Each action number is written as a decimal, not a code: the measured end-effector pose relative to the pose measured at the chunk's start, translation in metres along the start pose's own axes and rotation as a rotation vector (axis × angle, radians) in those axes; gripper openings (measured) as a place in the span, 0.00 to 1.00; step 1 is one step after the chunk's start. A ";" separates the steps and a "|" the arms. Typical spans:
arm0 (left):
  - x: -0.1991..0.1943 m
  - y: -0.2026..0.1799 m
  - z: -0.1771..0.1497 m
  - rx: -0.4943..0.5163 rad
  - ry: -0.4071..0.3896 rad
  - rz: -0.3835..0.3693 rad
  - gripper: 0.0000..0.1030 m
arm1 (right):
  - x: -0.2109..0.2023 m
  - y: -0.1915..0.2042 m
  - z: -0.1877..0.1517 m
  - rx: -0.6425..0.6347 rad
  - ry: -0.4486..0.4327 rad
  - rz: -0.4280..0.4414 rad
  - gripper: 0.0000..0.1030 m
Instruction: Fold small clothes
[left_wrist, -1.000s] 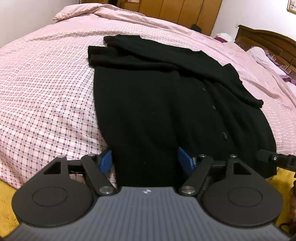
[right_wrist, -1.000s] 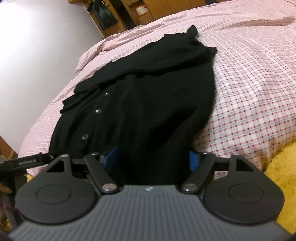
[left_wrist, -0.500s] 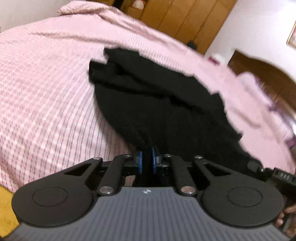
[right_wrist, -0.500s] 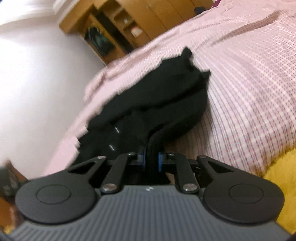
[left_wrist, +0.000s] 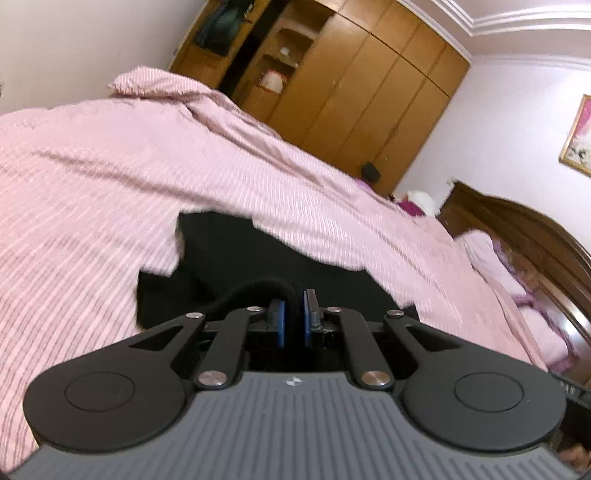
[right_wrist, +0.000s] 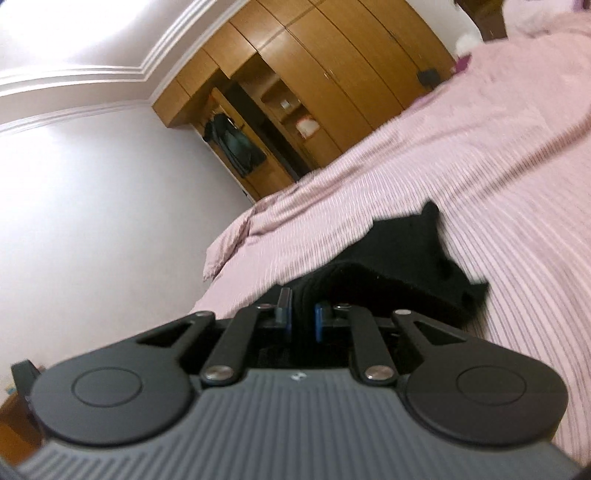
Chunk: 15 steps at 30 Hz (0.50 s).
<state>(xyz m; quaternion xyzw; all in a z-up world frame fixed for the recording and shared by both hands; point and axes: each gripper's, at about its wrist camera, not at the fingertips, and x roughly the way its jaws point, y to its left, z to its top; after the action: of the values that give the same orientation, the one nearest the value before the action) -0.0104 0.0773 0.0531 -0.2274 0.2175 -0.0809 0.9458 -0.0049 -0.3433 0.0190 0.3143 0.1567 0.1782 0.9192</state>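
A black button cardigan (left_wrist: 236, 258) lies on a bed with a pink checked cover (left_wrist: 92, 177). My left gripper (left_wrist: 293, 321) is shut on the cardigan's near hem, which bunches between the blue pads (left_wrist: 277, 325). My right gripper (right_wrist: 303, 317) is shut on the hem at the other corner; the cardigan (right_wrist: 402, 254) stretches away from it over the cover (right_wrist: 480, 155). Both grippers hold the hem lifted and carried over the garment, so only its far part shows. The frames are blurred.
A wooden wardrobe (left_wrist: 354, 92) stands beyond the bed, with dark clothes hanging in its open part (right_wrist: 232, 144). A dark wooden headboard (left_wrist: 524, 240) is at the right. White walls surround the bed.
Both grippers closed on the near hem, then lifted it and carried it forward over the cardigan. The views tilted upward, so less of the garment shows.
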 end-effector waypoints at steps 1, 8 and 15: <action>0.007 -0.002 0.008 -0.005 -0.014 0.001 0.10 | 0.007 0.002 0.005 -0.011 -0.013 -0.005 0.14; 0.055 -0.019 0.053 -0.012 -0.074 0.035 0.10 | 0.055 0.003 0.037 -0.059 -0.081 -0.039 0.14; 0.126 -0.010 0.076 -0.015 -0.063 0.109 0.10 | 0.122 -0.013 0.058 -0.078 -0.078 -0.072 0.14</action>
<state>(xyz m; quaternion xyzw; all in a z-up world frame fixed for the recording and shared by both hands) 0.1355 0.0665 0.0721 -0.2248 0.2002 -0.0206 0.9534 0.1298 -0.3314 0.0331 0.2789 0.1248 0.1386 0.9420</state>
